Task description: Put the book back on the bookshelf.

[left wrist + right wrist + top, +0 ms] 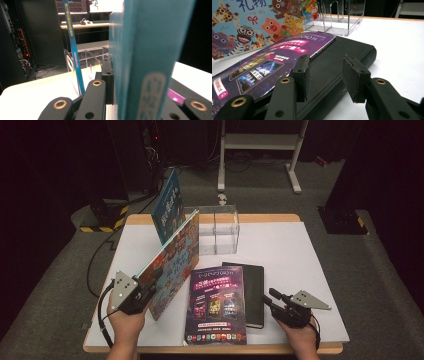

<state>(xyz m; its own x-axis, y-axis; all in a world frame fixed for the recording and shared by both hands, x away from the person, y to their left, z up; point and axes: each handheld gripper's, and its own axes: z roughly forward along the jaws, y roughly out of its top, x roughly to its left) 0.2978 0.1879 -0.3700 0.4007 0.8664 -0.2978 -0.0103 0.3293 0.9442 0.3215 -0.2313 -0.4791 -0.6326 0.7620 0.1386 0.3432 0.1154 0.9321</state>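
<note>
Blur smears the teal spine of the picture book (140, 62) in the left gripper view, so its lettering cannot be read, and its near end is cut off by the frame. From above, the left gripper (134, 296) is clamped on that book's lower edge (167, 262), holding it tilted up over the white table (300, 270), just beside the purple magazine (216, 305). A second picture book (167, 206) stands in the clear acrylic rack (218, 229) beyond it. The magazine overlaps a black notebook (252, 292), hiding its left part. The right gripper (280, 306) rests near the notebook's right edge, jaws partly apart with nothing between them.
</note>
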